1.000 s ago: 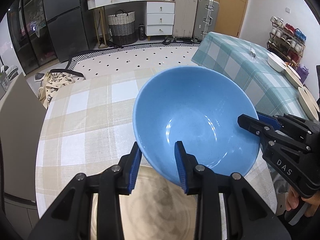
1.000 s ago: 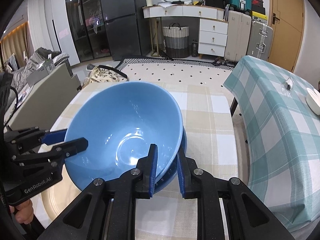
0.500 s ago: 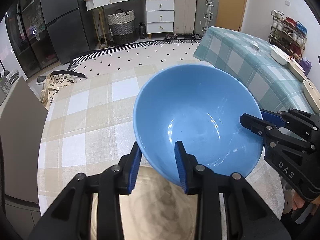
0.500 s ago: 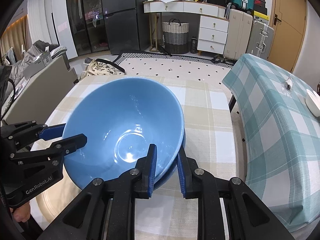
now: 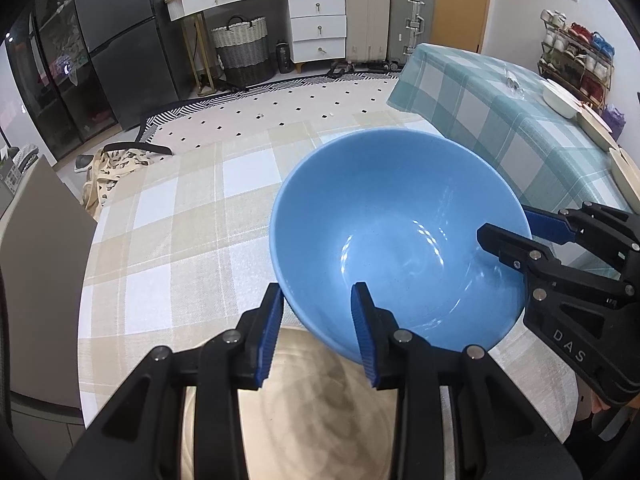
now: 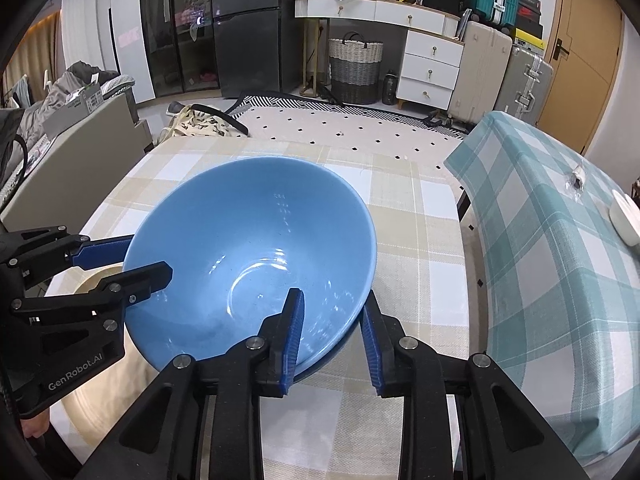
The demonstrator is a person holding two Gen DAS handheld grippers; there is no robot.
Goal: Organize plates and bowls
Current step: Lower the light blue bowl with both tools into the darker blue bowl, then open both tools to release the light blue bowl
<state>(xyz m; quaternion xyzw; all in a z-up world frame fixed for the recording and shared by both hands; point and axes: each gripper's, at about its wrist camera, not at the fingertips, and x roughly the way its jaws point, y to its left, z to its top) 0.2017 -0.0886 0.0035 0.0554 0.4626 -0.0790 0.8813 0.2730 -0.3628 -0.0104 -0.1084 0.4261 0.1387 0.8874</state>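
A large blue bowl [image 5: 400,232] [image 6: 248,248] sits tilted on the beige-checked table. Its right side is nested in a second blue bowl [image 6: 332,356], whose rim shows just under it. Its left side lies over a beige plate [image 5: 312,420] [image 6: 96,392]. My left gripper [image 5: 316,300] [image 6: 150,254] is shut on the bowl's left rim, one finger inside and one outside, the wall slanting between the pads. My right gripper [image 6: 332,300] [image 5: 504,226] straddles both rims on the right. Its jaws are opening, and a gap shows at the outer pad.
A second table in teal check [image 5: 500,120] [image 6: 560,260] stands close on the right, carrying a white dish [image 5: 560,98] [image 6: 624,220] and pale plates [image 5: 596,124]. A grey seat back [image 5: 40,272] stands at the left edge. The beige cloth [image 5: 168,248] stretches beyond the bowl.
The right gripper's jaws have spread apart from the bowl rims they were pinching. The bowl and both hands have hardly shifted.
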